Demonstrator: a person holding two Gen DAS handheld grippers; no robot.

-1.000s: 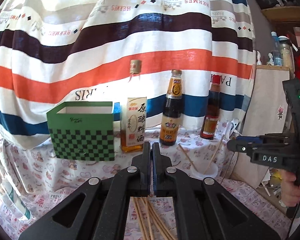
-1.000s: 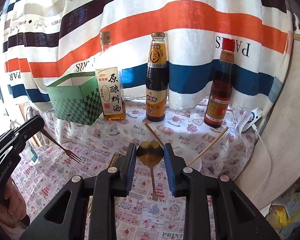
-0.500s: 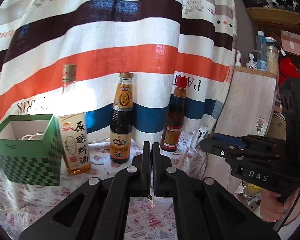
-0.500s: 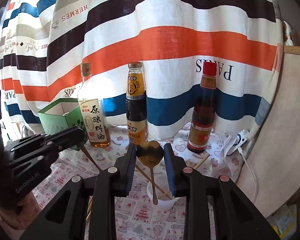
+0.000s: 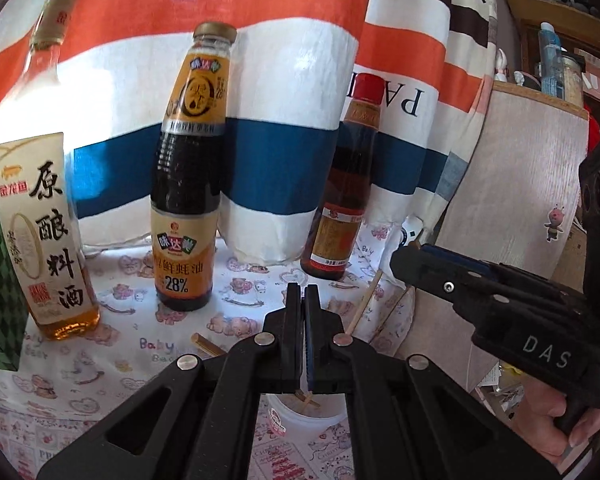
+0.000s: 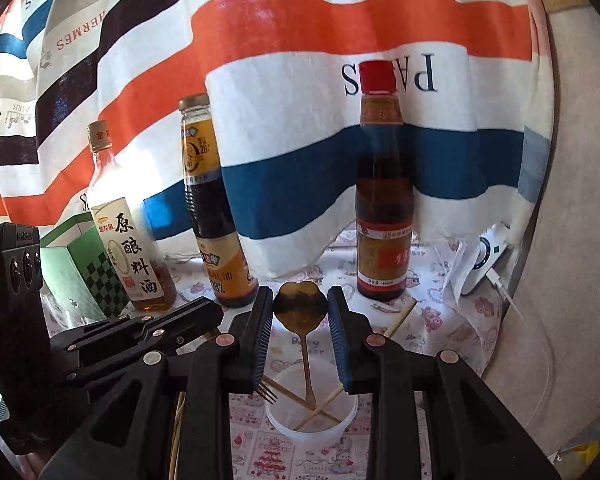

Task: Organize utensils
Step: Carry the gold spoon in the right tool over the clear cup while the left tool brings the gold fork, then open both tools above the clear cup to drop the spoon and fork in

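Observation:
My right gripper (image 6: 300, 306) is shut on a gold spoon (image 6: 300, 307) by its bowl. The handle hangs down into a white cup (image 6: 312, 420) that holds two chopsticks (image 6: 320, 404). My left gripper (image 5: 303, 300) is shut on a fork. Only the fork's tines (image 6: 267, 392) show, in the right wrist view, at the cup's left rim. In the left wrist view the cup (image 5: 300, 412) sits just under the shut jaws. The right gripper shows there (image 5: 416, 258) at the right.
Three sauce bottles stand at the back: a yellow cooking wine (image 6: 128, 240), an oyster sauce (image 6: 214, 224) and a red-capped bottle (image 6: 384, 208). A green checked box (image 6: 88, 272) stands at the left. More chopsticks (image 5: 366, 300) lie on the printed cloth. A striped curtain hangs behind.
Both grippers moved forward and to the right, over the white cup. The spoon's handle and the fork's tines now reach the cup.

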